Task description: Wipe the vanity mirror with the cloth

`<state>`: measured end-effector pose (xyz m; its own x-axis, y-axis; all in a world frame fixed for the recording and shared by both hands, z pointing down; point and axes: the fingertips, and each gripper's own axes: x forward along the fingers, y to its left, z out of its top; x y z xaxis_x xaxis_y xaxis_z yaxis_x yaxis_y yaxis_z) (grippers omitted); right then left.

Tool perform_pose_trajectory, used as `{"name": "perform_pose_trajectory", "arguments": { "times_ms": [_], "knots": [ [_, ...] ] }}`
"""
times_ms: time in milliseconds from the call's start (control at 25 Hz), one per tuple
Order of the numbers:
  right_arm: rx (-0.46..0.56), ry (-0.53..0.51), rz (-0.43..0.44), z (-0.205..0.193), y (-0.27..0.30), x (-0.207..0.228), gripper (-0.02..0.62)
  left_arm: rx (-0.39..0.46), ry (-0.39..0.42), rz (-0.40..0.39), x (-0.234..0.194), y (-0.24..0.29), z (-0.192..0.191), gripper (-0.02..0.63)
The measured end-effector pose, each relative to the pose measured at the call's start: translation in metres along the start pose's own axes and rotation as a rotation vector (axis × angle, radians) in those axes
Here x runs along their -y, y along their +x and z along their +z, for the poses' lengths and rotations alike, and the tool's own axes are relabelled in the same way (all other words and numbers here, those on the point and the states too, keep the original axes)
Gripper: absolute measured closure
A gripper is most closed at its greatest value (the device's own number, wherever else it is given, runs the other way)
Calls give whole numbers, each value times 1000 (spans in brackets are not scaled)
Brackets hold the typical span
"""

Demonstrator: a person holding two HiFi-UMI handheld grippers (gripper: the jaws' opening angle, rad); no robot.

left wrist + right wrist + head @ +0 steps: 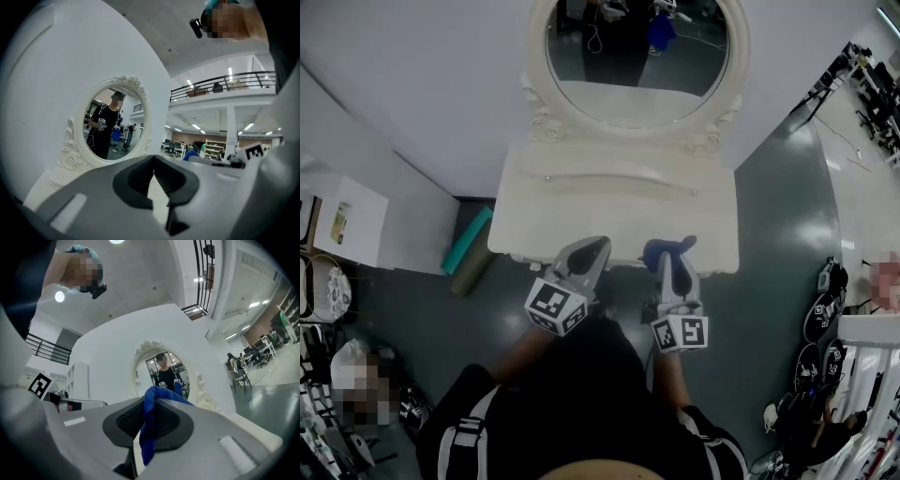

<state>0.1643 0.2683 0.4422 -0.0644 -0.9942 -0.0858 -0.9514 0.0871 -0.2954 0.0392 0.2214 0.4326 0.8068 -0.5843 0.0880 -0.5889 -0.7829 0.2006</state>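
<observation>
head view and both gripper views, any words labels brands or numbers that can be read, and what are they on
No readable words or numbers in any view.
Left gripper, cube: black and white square marker pattern, no letters.
Right gripper, cube: the same kind of pattern.
Blue cloth in the right gripper's fingers: no print shows.
White box at left: a small label, too small to read.

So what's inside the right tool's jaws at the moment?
A blue cloth is pinched in the right tool. It bunches above the dark pads and hangs below them. The strip squeezed between the pads is covered from view.
</observation>
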Motion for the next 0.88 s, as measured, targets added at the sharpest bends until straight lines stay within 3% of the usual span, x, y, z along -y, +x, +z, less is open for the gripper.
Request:
{"name": "perform_pose_trajectory", "arguments": {
  "times_ms": [440, 880],
  "knots": [
    [22, 13, -11, 13, 35, 22, 558, 14, 3, -19, -12, 43, 13, 600],
    [7, -23, -42, 5, 129, 27, 558, 21, 20, -48, -85, 98, 36, 600]
  ]
}}
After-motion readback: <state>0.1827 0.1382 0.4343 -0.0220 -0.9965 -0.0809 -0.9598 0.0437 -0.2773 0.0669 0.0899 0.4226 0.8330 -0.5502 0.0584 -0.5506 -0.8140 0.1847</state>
